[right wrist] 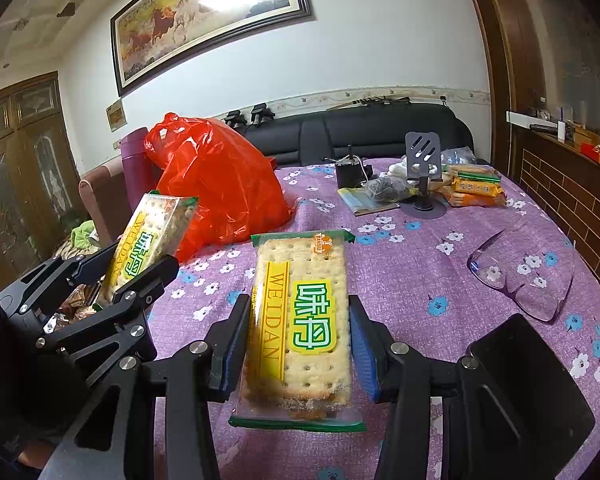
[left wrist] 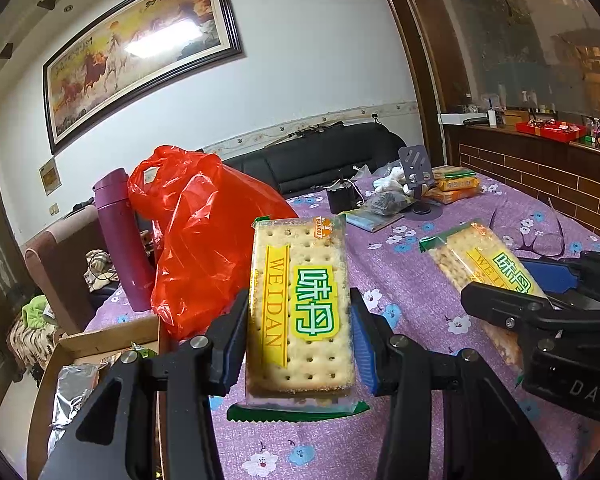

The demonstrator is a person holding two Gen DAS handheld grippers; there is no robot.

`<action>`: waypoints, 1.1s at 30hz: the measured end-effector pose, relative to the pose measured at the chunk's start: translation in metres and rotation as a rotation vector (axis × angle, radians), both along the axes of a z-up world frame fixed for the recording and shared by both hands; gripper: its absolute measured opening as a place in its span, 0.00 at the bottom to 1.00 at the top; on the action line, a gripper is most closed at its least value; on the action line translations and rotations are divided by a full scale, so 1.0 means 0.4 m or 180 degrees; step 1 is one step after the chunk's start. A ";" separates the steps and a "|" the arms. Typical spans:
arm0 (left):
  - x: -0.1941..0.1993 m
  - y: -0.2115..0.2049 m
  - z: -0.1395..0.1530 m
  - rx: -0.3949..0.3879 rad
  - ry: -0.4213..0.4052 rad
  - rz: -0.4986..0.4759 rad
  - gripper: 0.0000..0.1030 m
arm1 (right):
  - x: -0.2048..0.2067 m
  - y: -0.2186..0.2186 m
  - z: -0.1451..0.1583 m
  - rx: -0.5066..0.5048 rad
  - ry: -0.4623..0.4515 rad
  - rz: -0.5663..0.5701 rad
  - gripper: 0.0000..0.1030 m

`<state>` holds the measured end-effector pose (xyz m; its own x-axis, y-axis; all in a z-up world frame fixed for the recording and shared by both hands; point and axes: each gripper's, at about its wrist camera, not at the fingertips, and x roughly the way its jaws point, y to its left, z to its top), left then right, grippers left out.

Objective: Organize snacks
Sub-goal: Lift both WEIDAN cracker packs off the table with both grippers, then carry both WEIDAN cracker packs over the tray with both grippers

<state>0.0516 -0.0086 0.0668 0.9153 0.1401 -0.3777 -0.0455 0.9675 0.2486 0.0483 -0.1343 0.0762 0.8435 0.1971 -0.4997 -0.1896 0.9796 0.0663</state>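
Each gripper holds a clear-wrapped pack of square crackers with a yellow and green label. In the left wrist view my left gripper [left wrist: 298, 304] is shut on one cracker pack [left wrist: 300, 280], held upright above the purple flowered tablecloth [left wrist: 420, 280]. To its right, my right gripper [left wrist: 528, 288] grips a second cracker pack [left wrist: 476, 256]. In the right wrist view my right gripper [right wrist: 298, 320] is shut on its pack [right wrist: 300, 300], blue pads pressed against both long sides. My left gripper [right wrist: 128, 270] is at the left with its tilted pack [right wrist: 152, 236].
A red plastic bag [left wrist: 204, 232] and a purple bottle [left wrist: 120, 236] stand at the table's left. An open cardboard box [left wrist: 84, 344] with wrapped snacks sits below the left edge. At the far end are more cracker packs [right wrist: 476, 190] and a phone stand [right wrist: 422, 168]. Glasses [right wrist: 520, 280] and a black phone [right wrist: 516, 356] lie at right.
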 end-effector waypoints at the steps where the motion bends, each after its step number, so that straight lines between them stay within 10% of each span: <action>1: -0.001 0.001 0.002 -0.0011 -0.0005 0.0002 0.44 | 0.000 0.000 0.000 0.0000 -0.0003 -0.0003 0.49; 21: -0.104 0.293 0.135 -0.0973 0.0230 0.0412 0.44 | -0.006 0.021 0.020 0.0178 0.0006 0.0096 0.49; 33: -0.270 0.583 -0.003 -0.1133 0.0595 0.1096 0.44 | -0.054 0.314 0.009 0.0630 0.0513 0.0915 0.49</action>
